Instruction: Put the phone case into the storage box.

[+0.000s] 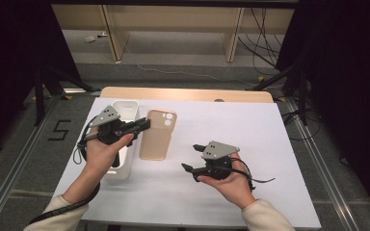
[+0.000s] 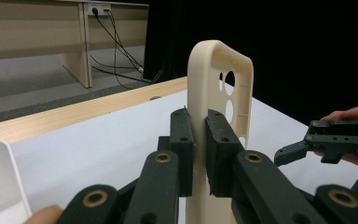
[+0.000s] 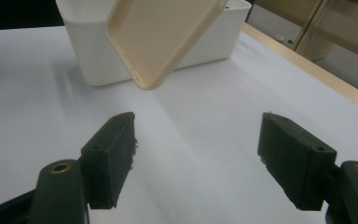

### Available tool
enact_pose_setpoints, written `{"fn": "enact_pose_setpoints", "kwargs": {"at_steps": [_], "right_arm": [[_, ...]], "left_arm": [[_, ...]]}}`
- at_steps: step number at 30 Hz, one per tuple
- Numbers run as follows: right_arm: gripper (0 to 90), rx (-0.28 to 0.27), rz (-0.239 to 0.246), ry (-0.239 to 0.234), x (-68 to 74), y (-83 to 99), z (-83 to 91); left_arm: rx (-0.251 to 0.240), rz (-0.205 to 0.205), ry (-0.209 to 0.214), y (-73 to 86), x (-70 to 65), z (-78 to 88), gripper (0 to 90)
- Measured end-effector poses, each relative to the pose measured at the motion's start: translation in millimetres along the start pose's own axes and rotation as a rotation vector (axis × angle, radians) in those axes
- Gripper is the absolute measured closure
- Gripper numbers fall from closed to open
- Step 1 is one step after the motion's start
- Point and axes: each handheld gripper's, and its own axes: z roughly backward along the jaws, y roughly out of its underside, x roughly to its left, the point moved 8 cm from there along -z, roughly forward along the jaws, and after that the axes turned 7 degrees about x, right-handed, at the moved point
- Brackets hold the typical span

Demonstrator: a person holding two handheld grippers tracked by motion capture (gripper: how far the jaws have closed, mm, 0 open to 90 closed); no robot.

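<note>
So far the phone case point(image 2: 216, 93) is lifted off the bench point(image 1: 279, 144), pinched by its edge in the left gripper point(image 2: 199, 140) jaws, just ahead of the right gripper point(image 3: 198, 154) and its spread, empty jaws, while setting it down somewhere, perhaps in the white bin point(image 1: 125, 108) beside the left jaws, looks left to do; what the bin holds is hidden.
</note>
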Motion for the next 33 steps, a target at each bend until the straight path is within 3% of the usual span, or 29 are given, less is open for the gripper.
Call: {"fn": "enact_pose_setpoints", "kwargs": {"at_steps": [14,20,21,33], "right_arm": [[27.3,-0.014,-0.037,0.023,-8.3,5.3,9.2],[26.9,-0.019,-0.048,0.025,-10.0,7.2,11.9],[26.8,-0.017,-0.053,0.023,-9.7,7.7,12.1],[26.3,-0.03,-0.077,0.031,-12.7,10.7,16.5]], "left_arm": [[-0.003,0.025,-0.02,-3.7,5.2,8.7,82.5],[-0.008,0.0,-0.022,-5.8,8.1,10.4,82.4],[-0.012,0.007,0.001,-6.1,5.6,10.2,82.4],[-0.021,-0.007,-0.022,-9.7,11.9,15.4,82.4]]}}
